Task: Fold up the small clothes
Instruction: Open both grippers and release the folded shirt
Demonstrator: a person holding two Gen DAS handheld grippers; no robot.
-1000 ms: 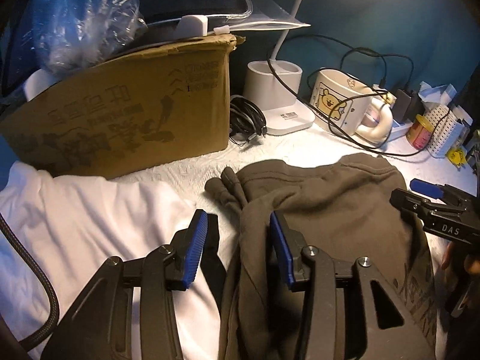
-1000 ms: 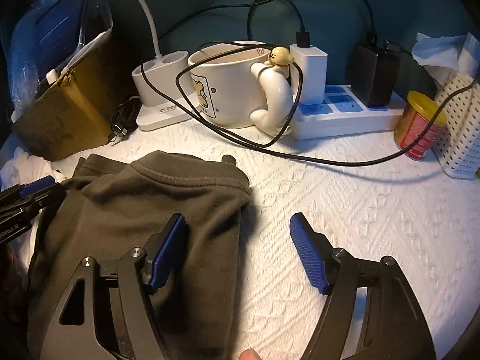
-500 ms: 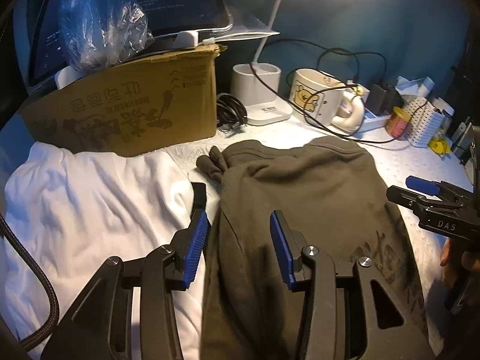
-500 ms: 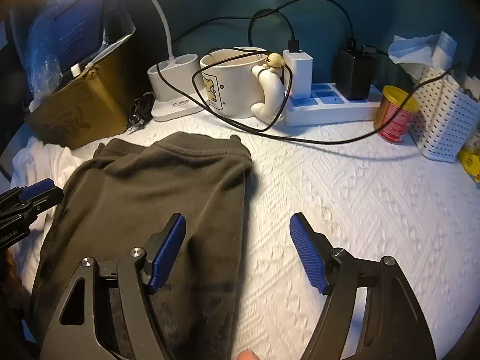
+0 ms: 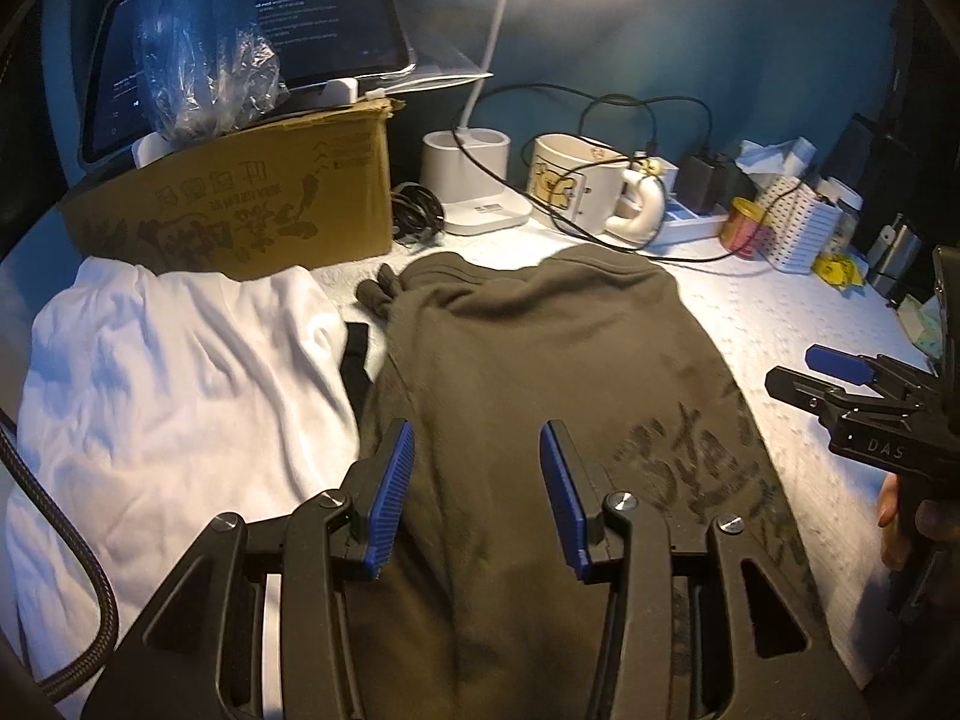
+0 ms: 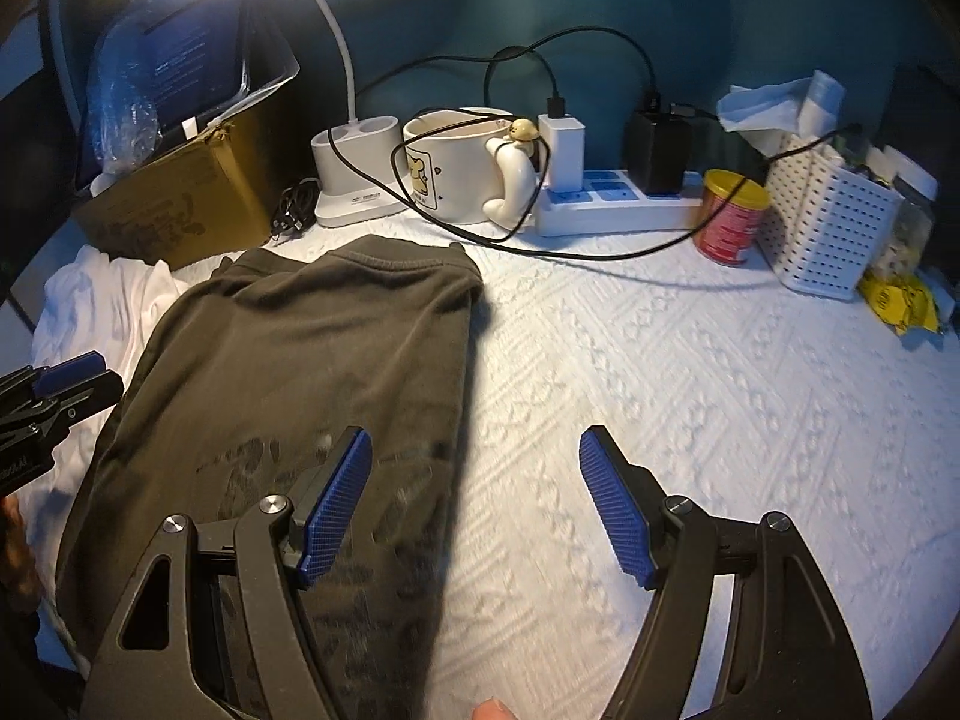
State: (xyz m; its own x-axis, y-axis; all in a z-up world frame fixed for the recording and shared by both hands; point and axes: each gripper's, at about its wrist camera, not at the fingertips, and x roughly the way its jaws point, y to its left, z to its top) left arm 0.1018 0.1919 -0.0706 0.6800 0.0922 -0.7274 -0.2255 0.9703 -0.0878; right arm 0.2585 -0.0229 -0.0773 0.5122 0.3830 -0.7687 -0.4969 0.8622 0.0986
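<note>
- The left gripper [image 5: 477,483] hangs over the dark olive garment [image 5: 540,360]; its jaws stand partly apart with nothing between the blue pads.
- The right gripper [image 6: 474,507] is spread wide and empty, one finger over the right edge of the garment, the other over the bare white textured cover [image 6: 690,372].
- The garment lies flat on the cover, its waistband toward the back clutter; its left edge lies against a white cloth [image 5: 180,372].
- To the right of the garment the cover is open up to the power strip [image 6: 612,204] and the white perforated basket [image 6: 834,222].
- The basket holds some items, too small to name; a mug [image 6: 456,168] has a black cable [image 6: 540,249] looped around it.
- On the cardboard box [image 5: 252,204] sits crumpled clear plastic [image 5: 198,60] in front of a screen.
- The near end of the garment is hidden under the grippers; the print on it is blurred.
</note>
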